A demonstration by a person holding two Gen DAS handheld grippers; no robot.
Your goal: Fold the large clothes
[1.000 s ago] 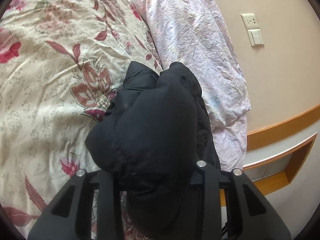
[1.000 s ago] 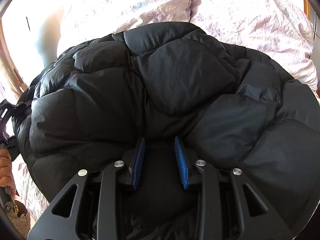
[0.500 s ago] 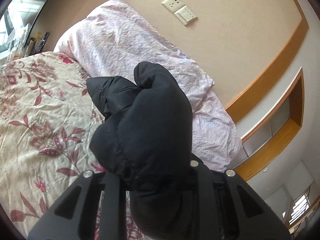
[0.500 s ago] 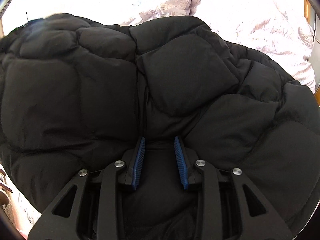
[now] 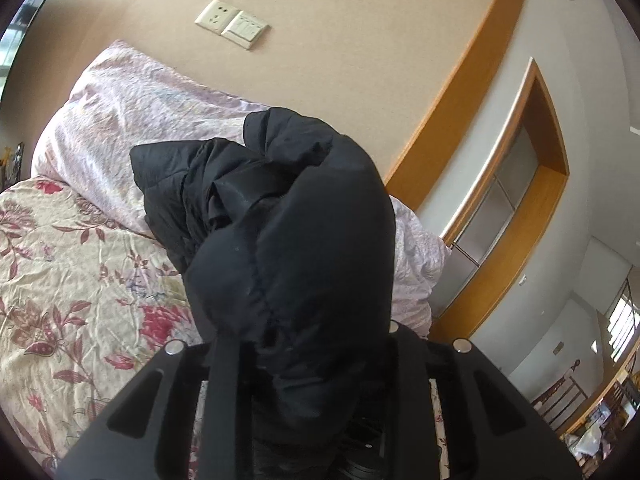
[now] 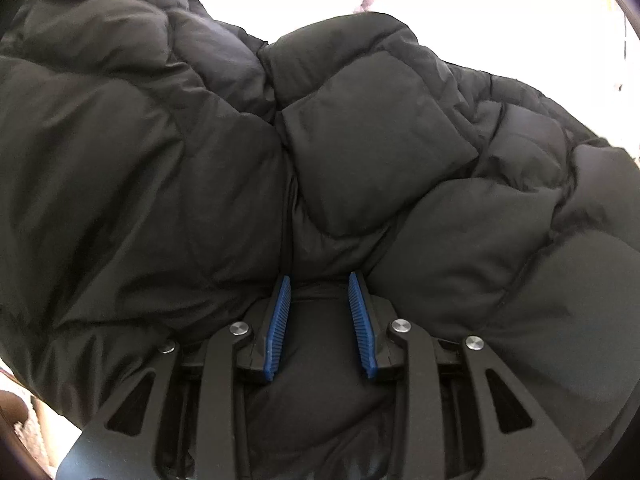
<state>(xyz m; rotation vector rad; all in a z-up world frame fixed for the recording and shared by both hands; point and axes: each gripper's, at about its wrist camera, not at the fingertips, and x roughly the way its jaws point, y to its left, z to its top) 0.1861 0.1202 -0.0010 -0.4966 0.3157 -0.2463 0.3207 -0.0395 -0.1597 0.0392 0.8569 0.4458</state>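
While your left hand-held gripper (image 5: 304,344) grips a thick wad of the black puffer jacket (image 5: 280,240), its fingers are buried in the fabric, so you see only the dark frame below and padding bulging up between the two arms. That bunch is raised above the bed, with a further fold of the jacket trailing behind it toward the pillow (image 5: 132,120).

Your right hand-held gripper (image 6: 320,320) is clamped on another part of the same jacket (image 6: 360,140): the blue ribbed pads (image 6: 278,328) press a roll of quilted fabric from both sides, pinched in the gap between them. The jacket fills nearly that whole view, its quilted panels swelling over and around the fingers.

Only the left wrist view shows you the room: the floral bedspread (image 5: 72,272) at the left, the pale lilac pillow against the beige wall, a socket and switch plate (image 5: 232,24) above it, and a wood-framed wall niche (image 5: 520,208) to the right. Its inside looks grey, and its contents cannot be made out. The right wrist view gives you little beyond the jacket, only overexposed white at the top.
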